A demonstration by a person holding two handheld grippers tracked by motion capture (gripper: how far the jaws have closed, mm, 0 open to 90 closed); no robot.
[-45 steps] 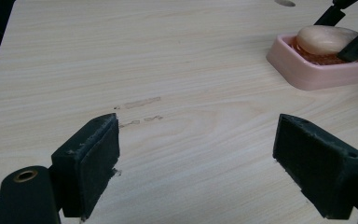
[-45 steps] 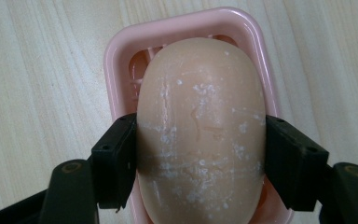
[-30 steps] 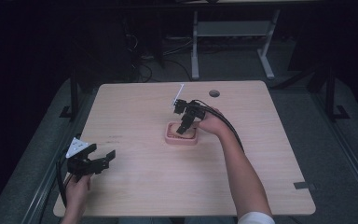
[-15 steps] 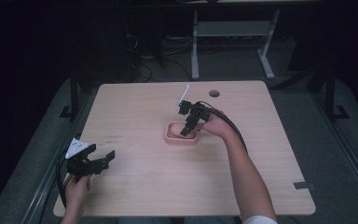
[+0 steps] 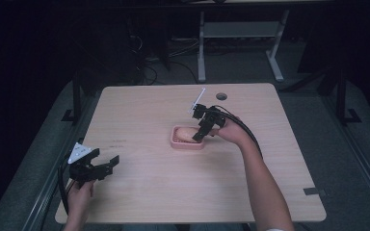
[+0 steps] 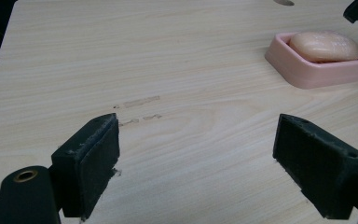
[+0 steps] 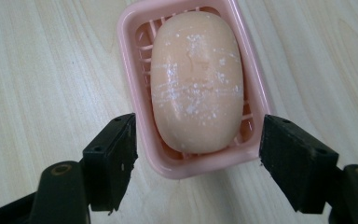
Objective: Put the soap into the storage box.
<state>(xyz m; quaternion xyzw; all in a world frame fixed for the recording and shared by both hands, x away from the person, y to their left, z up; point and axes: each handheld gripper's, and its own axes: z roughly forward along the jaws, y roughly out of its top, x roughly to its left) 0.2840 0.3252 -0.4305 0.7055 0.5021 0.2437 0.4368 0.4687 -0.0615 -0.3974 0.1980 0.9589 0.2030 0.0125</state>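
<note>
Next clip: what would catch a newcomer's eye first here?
The pink soap dish near the middle of the wooden table, with a pale peach soap bar lying in it, its top flecked white. The right gripper hangs just above the dish's near end, jaws open and spread wider than the dish. The left gripper waits open near the table's near left corner, holding nothing.

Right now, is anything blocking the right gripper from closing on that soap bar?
Nothing visible does. The right gripper hangs open over the near end of the soap bar, which lies in the pink soap dish; only the dish's rim sits between the jaws.
</note>
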